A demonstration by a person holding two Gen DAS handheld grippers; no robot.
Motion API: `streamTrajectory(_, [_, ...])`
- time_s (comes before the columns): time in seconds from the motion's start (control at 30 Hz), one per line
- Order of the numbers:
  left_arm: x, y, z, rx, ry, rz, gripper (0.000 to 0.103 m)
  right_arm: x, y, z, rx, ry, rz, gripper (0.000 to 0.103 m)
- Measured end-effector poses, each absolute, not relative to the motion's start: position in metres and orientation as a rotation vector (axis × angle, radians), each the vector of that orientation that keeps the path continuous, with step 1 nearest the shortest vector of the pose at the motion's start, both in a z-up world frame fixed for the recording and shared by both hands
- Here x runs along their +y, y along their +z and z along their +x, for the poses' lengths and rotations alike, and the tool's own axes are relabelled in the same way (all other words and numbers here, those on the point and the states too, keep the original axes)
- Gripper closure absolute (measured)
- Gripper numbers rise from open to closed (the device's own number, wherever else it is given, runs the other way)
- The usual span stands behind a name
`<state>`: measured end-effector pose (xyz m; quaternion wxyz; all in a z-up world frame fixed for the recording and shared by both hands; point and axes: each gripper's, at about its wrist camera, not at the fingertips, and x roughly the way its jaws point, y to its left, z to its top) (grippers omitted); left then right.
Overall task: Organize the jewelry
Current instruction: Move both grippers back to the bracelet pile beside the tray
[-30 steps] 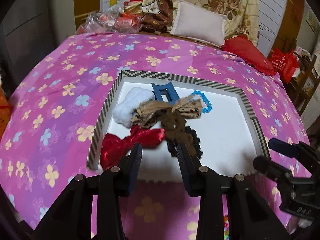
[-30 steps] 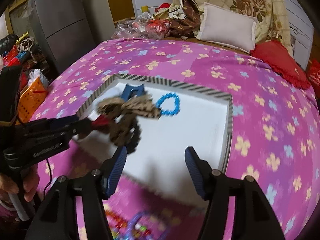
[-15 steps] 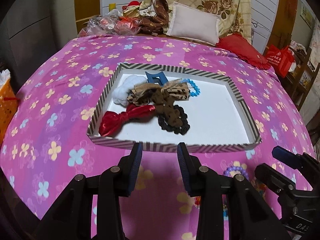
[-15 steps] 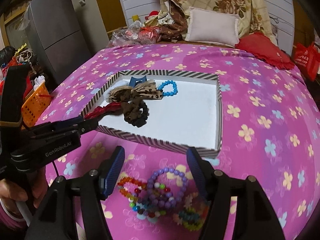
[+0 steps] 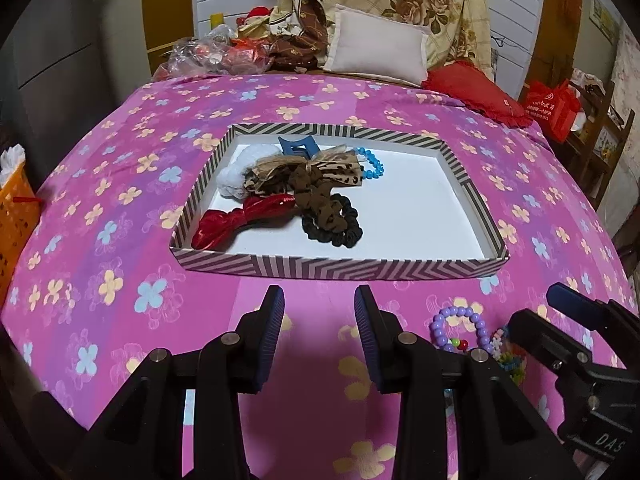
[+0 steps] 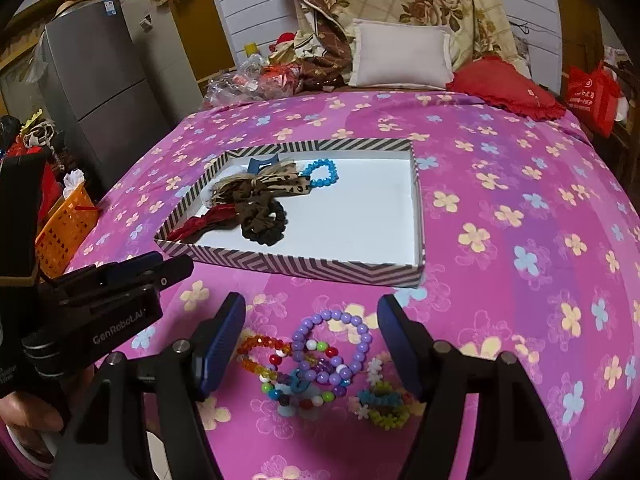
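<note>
A striped box tray (image 5: 340, 268) (image 6: 304, 266) lies on the pink flowered bedspread. In it are a leopard bow (image 5: 312, 170) (image 6: 264, 186), a red bow (image 5: 236, 222), a black scrunchie (image 5: 334, 226) (image 6: 266, 228), a white scrunchie (image 5: 236, 178), a blue clip (image 5: 298, 146) and a blue bead bracelet (image 5: 372, 164) (image 6: 322, 172). A heap of bead bracelets with a purple bracelet (image 6: 332, 344) (image 5: 458, 326) lies on the spread in front of the tray. My left gripper (image 5: 319, 332) is open and empty. My right gripper (image 6: 312, 344) is open around the heap, above it.
An orange basket (image 6: 66, 226) (image 5: 14, 208) stands left of the bed. A white pillow (image 5: 376, 46), a red cushion (image 5: 476, 92) and bags lie at the bed's far end. A grey fridge (image 6: 100, 92) is at the left.
Both grippers have drawn back from the tray toward the near edge. The leopard bow now lies in the tray. The bracelet heap has come into view between the right fingers.
</note>
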<state>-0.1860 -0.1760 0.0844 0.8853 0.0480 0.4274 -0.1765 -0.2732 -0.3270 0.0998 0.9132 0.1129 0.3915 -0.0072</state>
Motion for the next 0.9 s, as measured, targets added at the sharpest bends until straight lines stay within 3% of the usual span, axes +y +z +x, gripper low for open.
streamTrajectory(0.6, [-0.178,0.086,-0.204,0.88,-0.379,0.115,0.066,-0.338,0.099,-0.294,0.801,-0.051,0.256,0.031])
streamTrajectory(0.9, [-0.165,0.072,-0.199,0.968,-0.383,0.074,0.066,-0.362,0.094,-0.308,0.816,-0.106,0.253,0.031])
